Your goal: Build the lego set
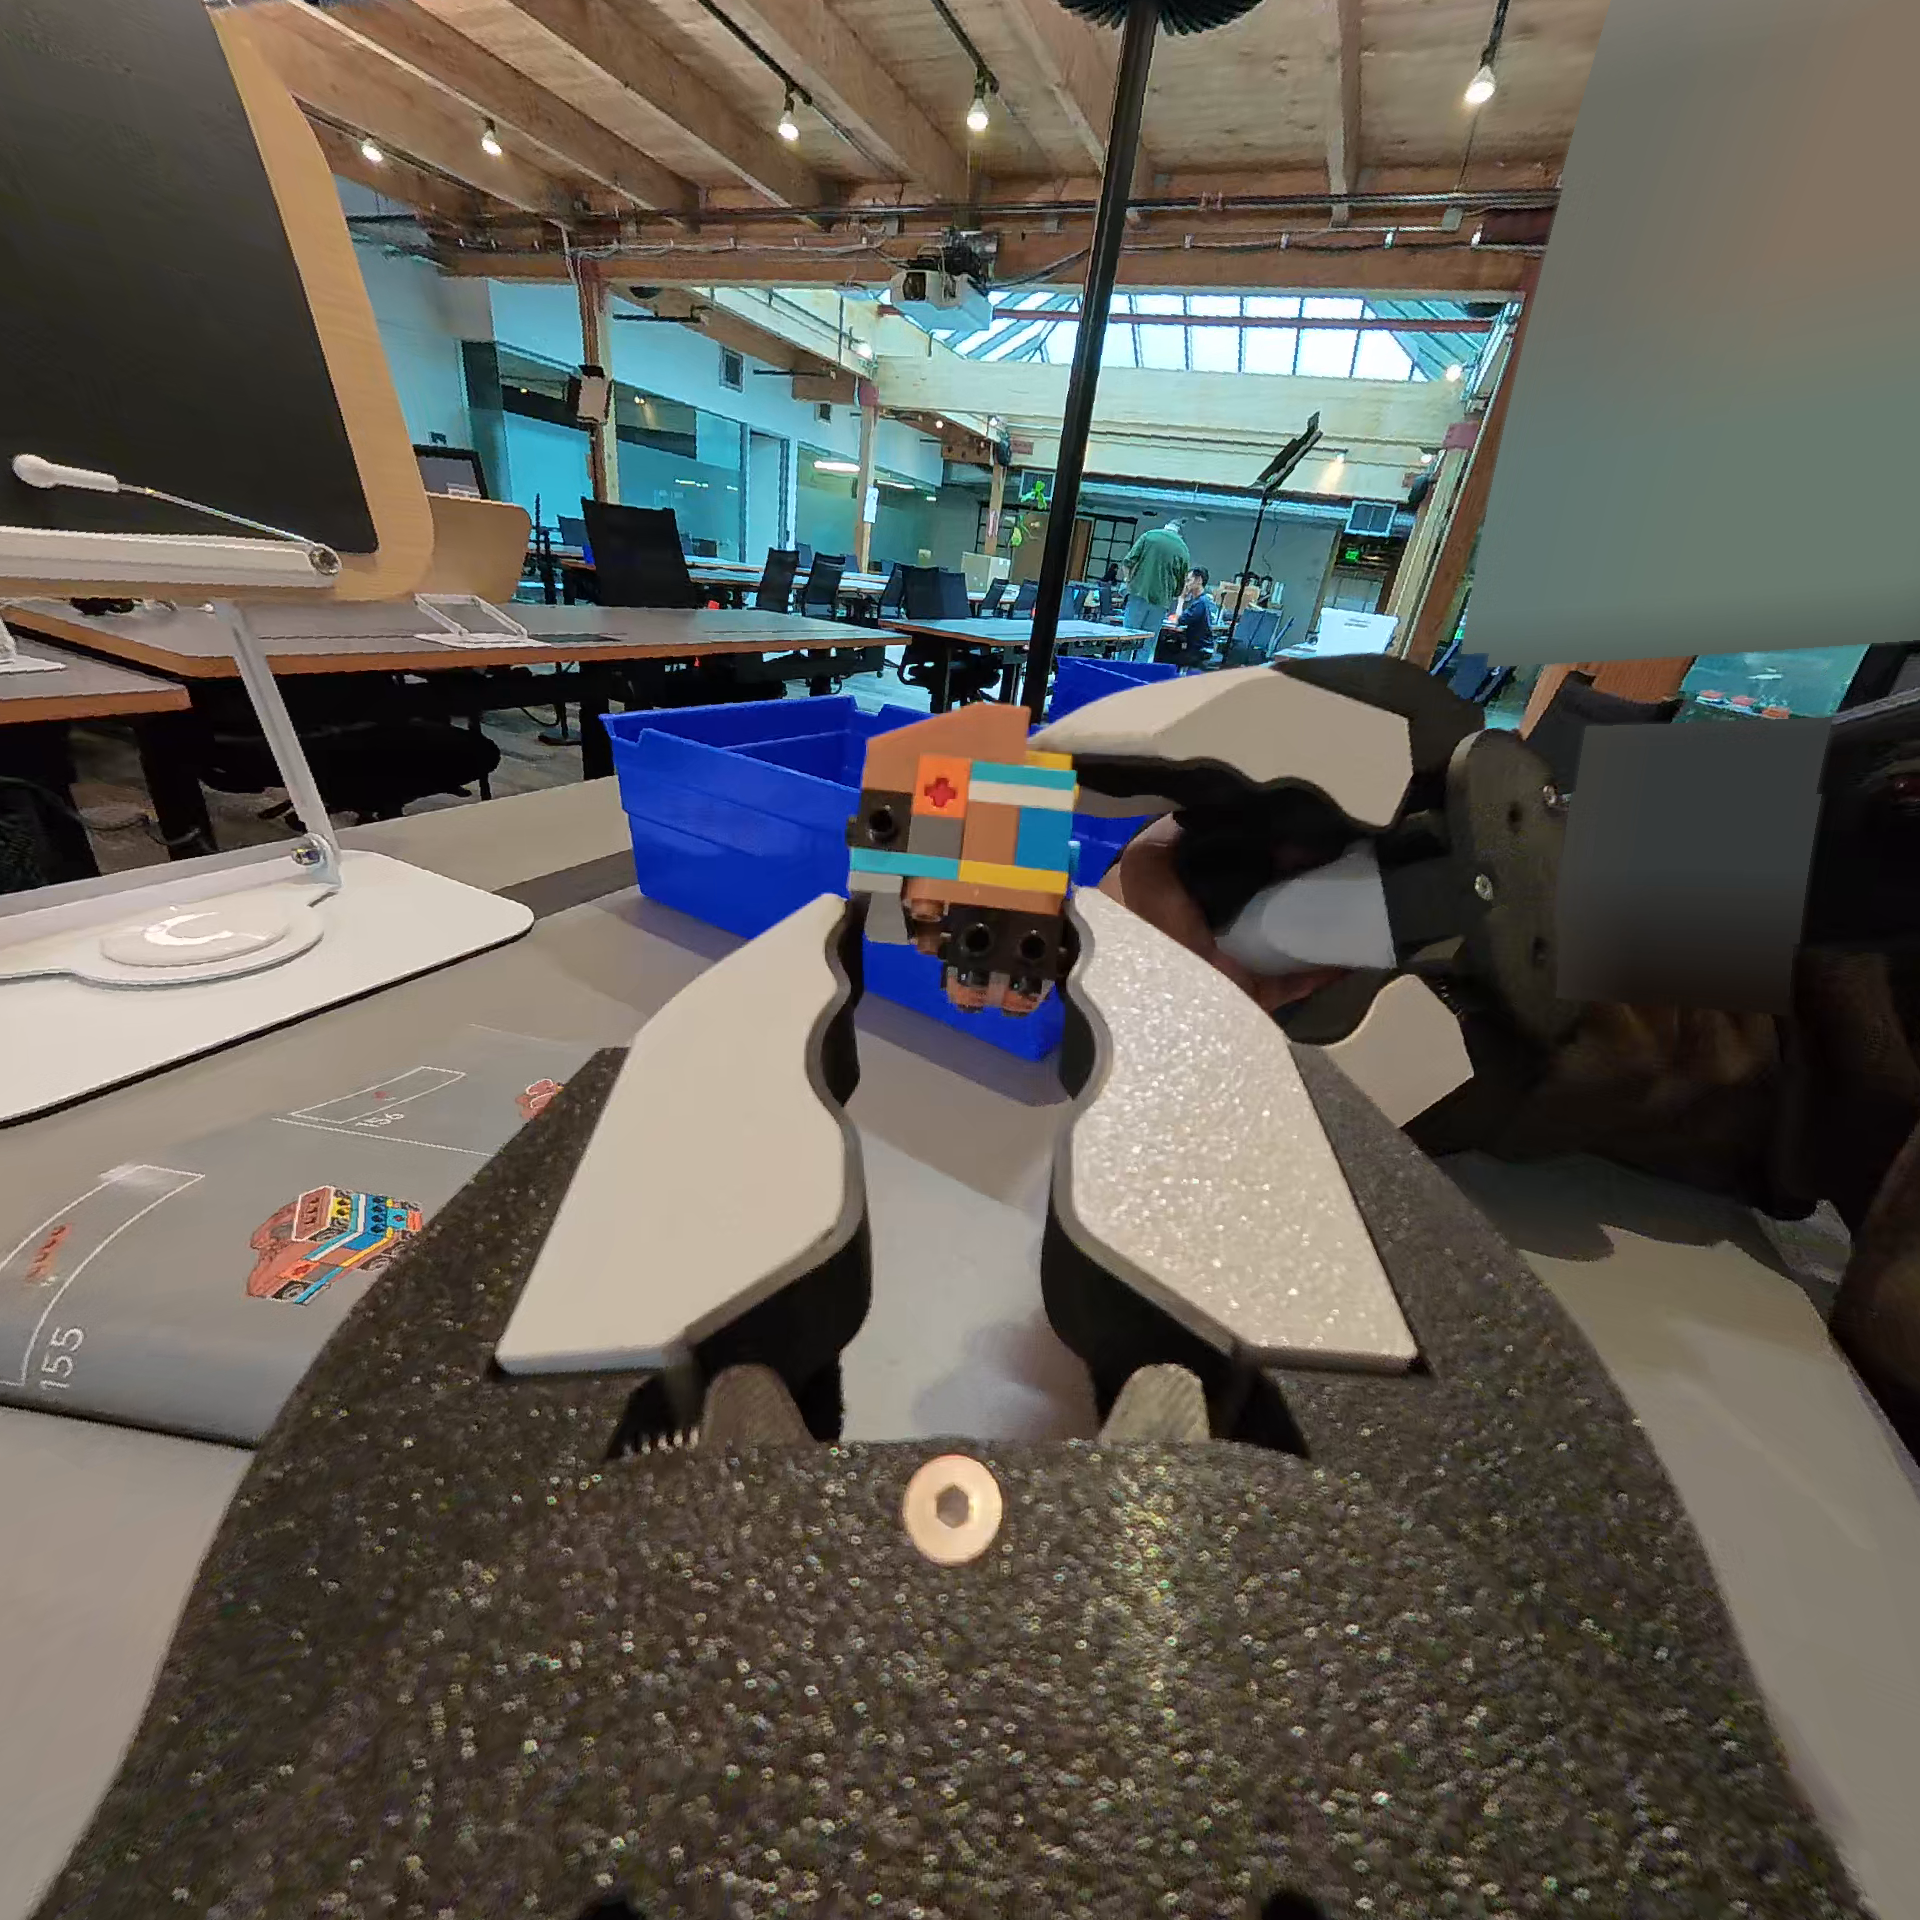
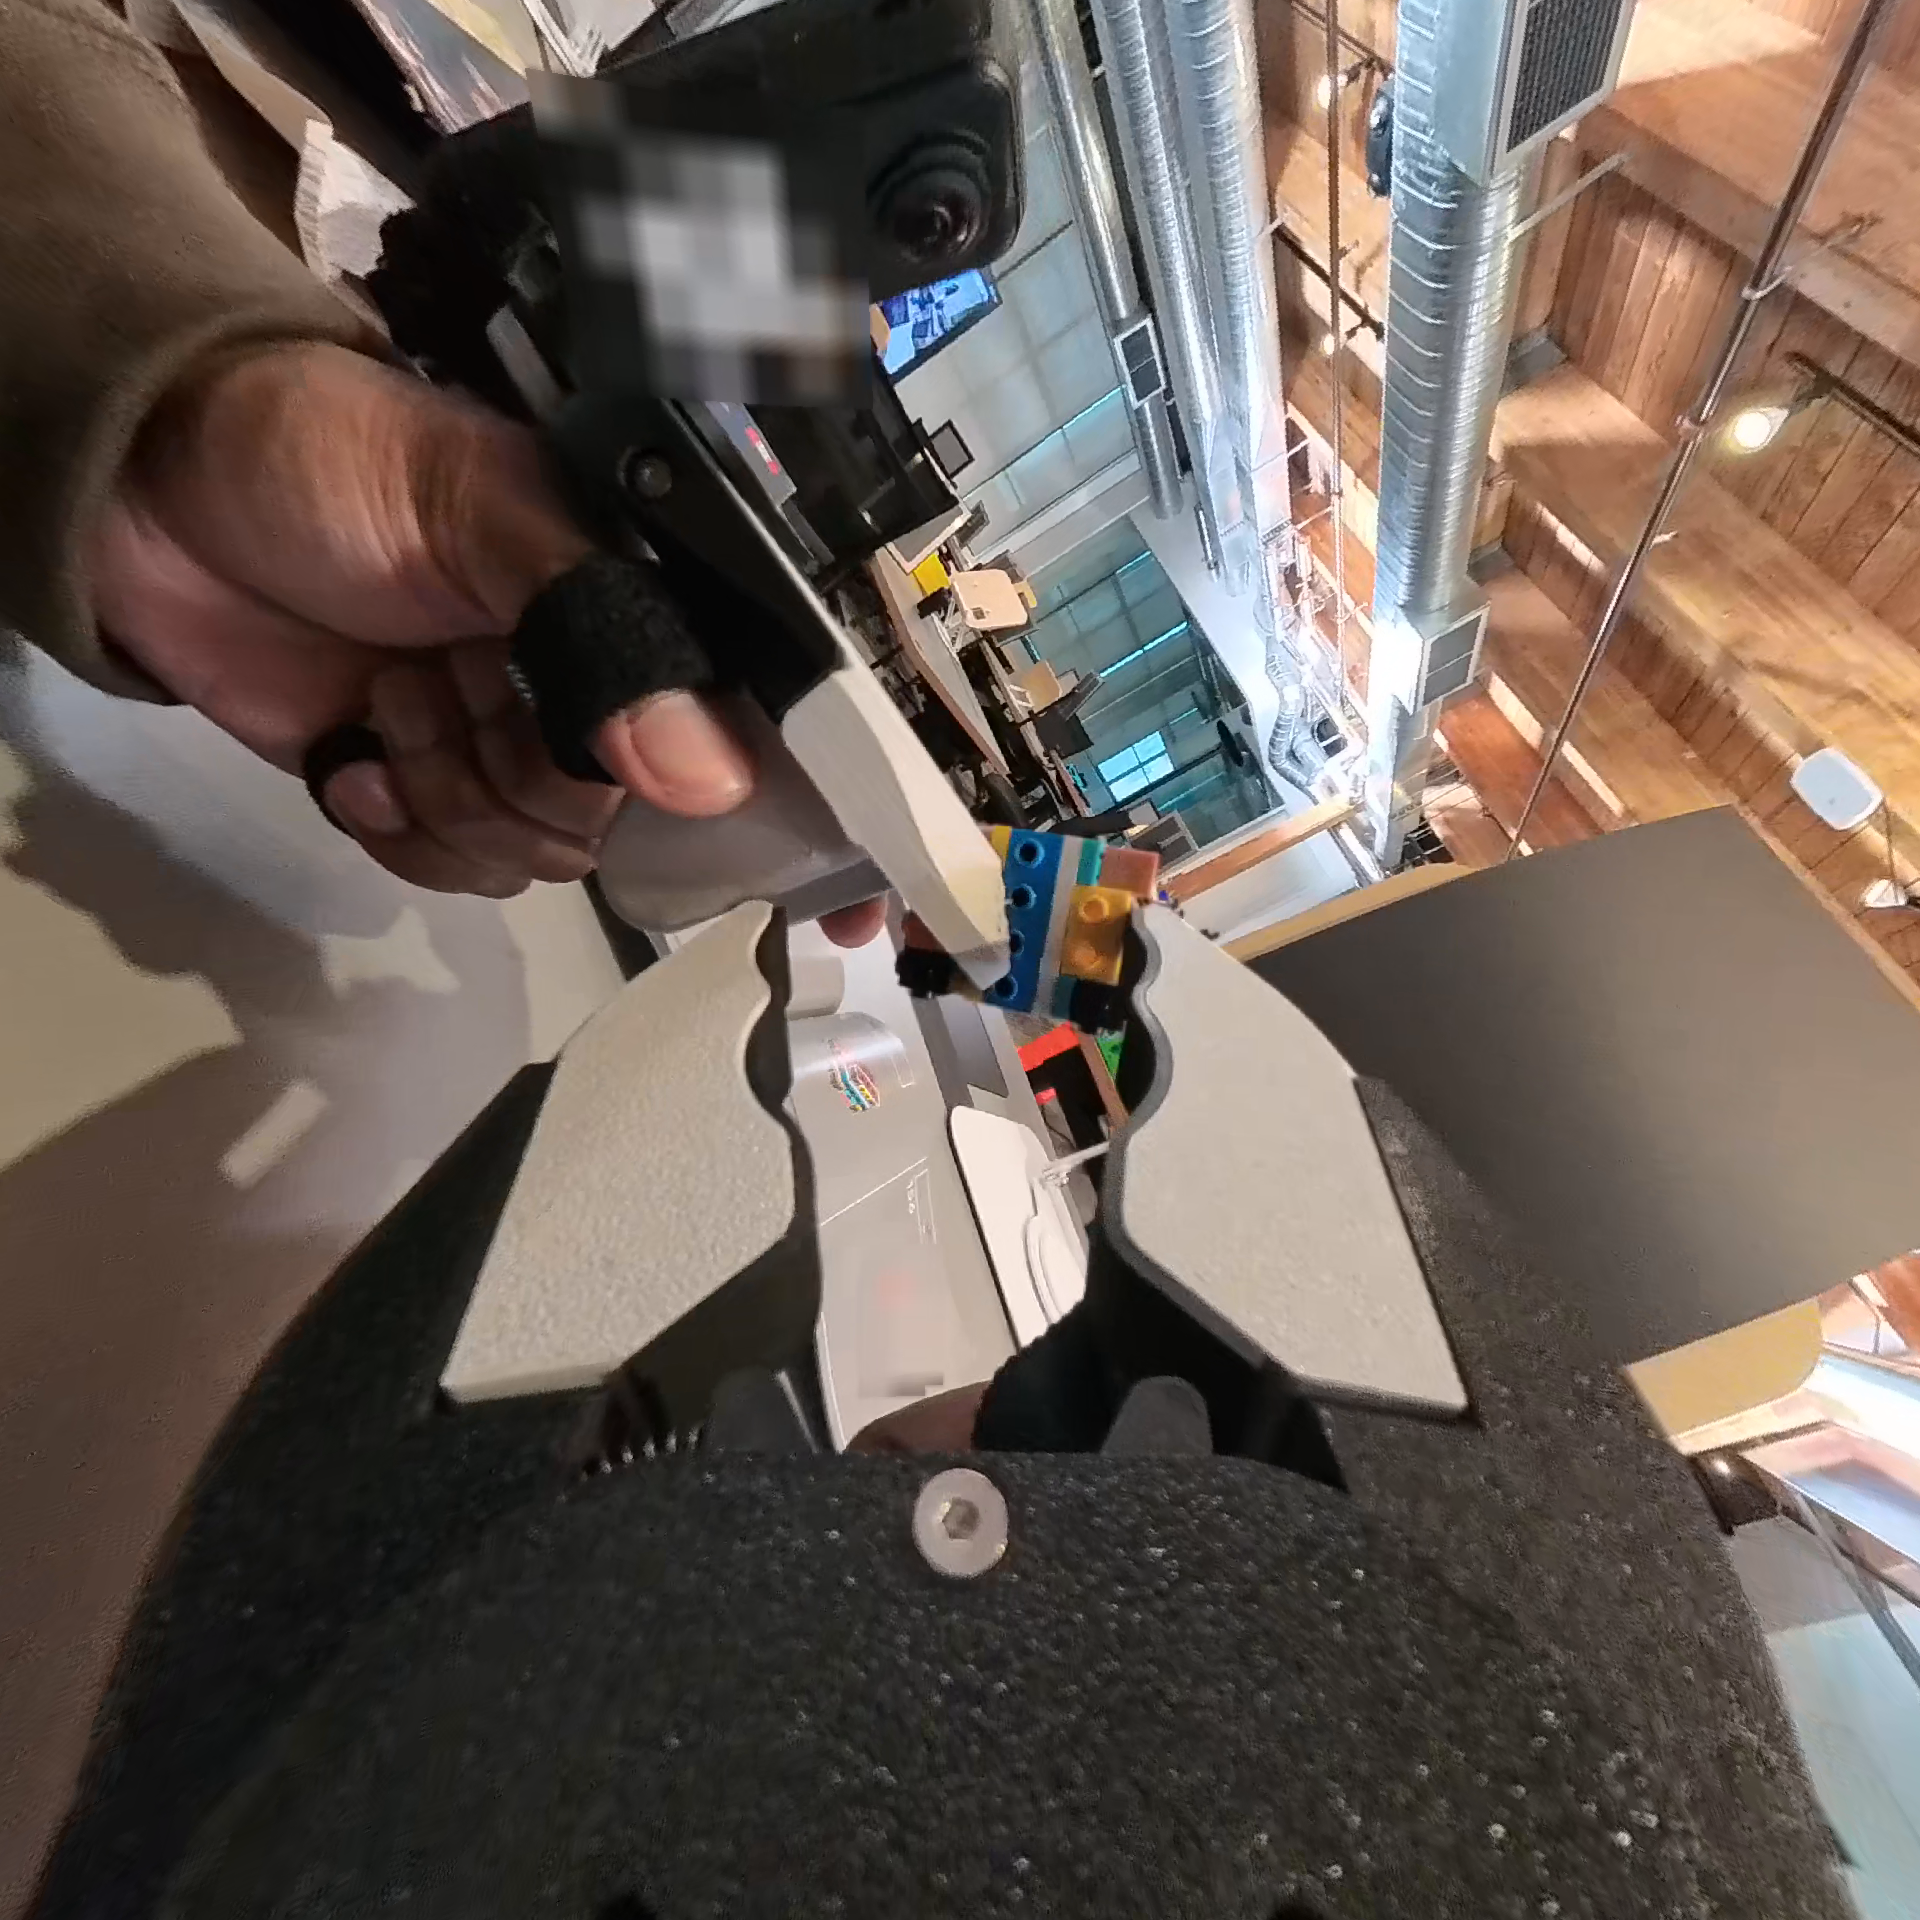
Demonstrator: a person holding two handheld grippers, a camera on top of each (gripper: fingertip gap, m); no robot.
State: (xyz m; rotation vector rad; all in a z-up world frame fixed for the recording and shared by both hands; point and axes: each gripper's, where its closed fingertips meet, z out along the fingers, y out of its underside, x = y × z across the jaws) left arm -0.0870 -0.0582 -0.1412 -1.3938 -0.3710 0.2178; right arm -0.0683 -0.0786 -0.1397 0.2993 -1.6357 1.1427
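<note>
Half of the lego model is hidden by the clamped left gripper above the grey table, while the right gripper is held wide apart.

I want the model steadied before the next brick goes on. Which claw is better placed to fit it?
Right. The left claw already grips the model from below; the right claw is open beside it, so probably free.
</note>
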